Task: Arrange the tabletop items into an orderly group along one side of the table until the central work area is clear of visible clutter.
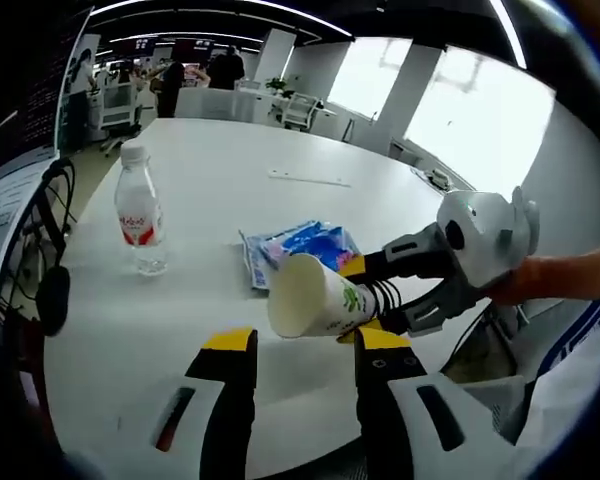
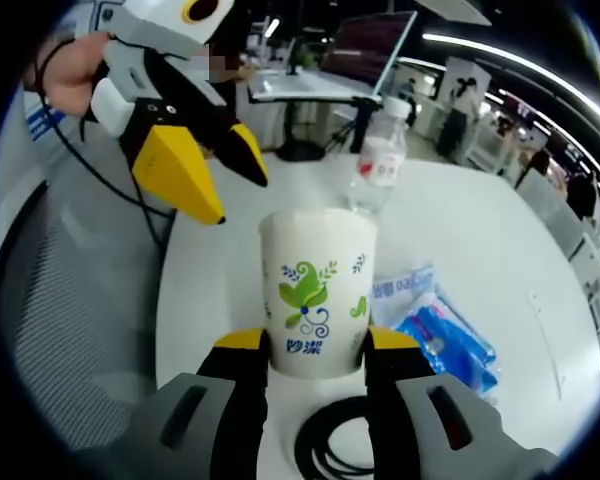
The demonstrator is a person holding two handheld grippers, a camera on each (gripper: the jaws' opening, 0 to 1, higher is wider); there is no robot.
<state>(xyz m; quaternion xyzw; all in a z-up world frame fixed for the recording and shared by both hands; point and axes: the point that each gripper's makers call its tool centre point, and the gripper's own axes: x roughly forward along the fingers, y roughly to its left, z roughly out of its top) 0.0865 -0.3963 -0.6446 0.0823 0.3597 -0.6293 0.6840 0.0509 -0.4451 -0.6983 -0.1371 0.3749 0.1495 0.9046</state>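
A white paper cup (image 2: pixel 315 295) with a green leaf print lies on its side in the air, my right gripper (image 2: pixel 317 345) shut on its base. In the left gripper view the cup (image 1: pixel 310 295) points its open mouth left, with the right gripper (image 1: pixel 365 300) coming in from the right. My left gripper (image 1: pixel 305 345) is open, its yellow-tipped jaws just below the cup and holding nothing. It also appears as the left gripper (image 2: pixel 238 198), up and left of the cup. A water bottle (image 1: pixel 140 210) stands upright and a blue packet (image 1: pixel 300 250) lies flat on the white table (image 1: pixel 230 180).
A long white strip (image 1: pixel 310 178) lies farther out on the table. A black cable (image 2: pixel 325 445) loops under the right gripper. A mesh chair (image 2: pixel 70 290) stands by the table edge. Desks and people stand in the background.
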